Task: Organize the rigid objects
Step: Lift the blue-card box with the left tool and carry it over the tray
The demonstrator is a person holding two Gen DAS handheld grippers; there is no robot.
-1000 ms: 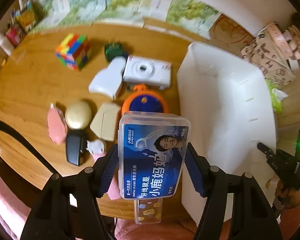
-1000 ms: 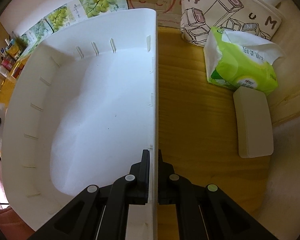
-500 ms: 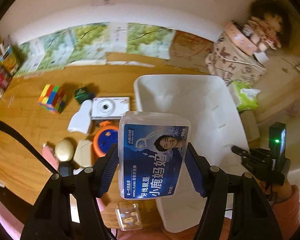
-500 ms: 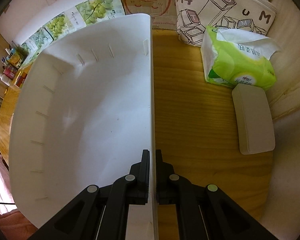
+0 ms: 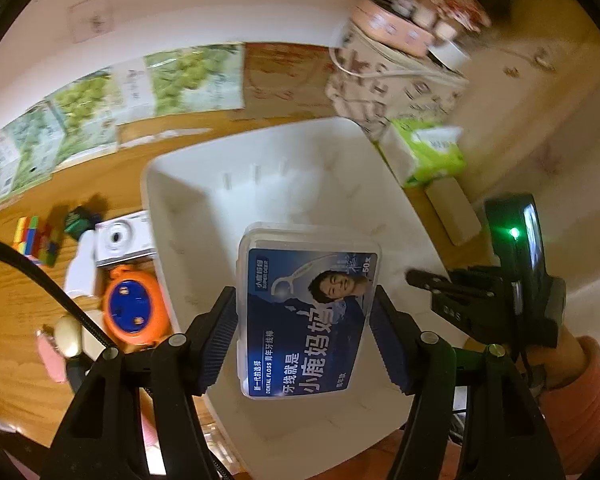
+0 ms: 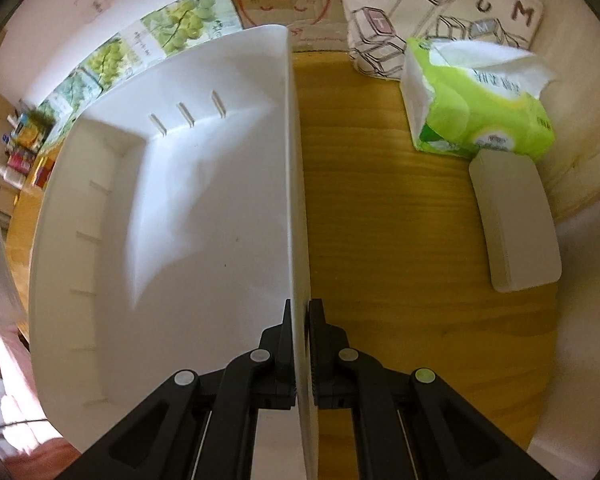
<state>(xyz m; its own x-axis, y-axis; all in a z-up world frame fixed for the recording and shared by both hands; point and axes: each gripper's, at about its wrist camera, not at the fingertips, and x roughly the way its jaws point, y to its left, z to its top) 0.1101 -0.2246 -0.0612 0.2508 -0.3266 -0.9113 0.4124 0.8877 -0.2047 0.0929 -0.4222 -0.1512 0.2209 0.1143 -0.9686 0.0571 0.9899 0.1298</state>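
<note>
My left gripper is shut on a clear dental floss box with a blue label, held above the inside of the white bin. The bin has nothing in it. My right gripper is shut on the bin's right wall, one finger on each side; in the left wrist view the right gripper shows at the bin's right rim. Left of the bin lie a white camera, an orange and blue round device, a colour cube and other small items.
Right of the bin lie a green tissue pack and a white oblong case, with a printed tote bag behind. Grape-print cartons line the back wall. The wooden table shows bare wood right of the bin.
My left gripper carried the floss box rightward from above the small items to above the bin, rolling as it went. The right gripper kept its grip on the bin wall.
</note>
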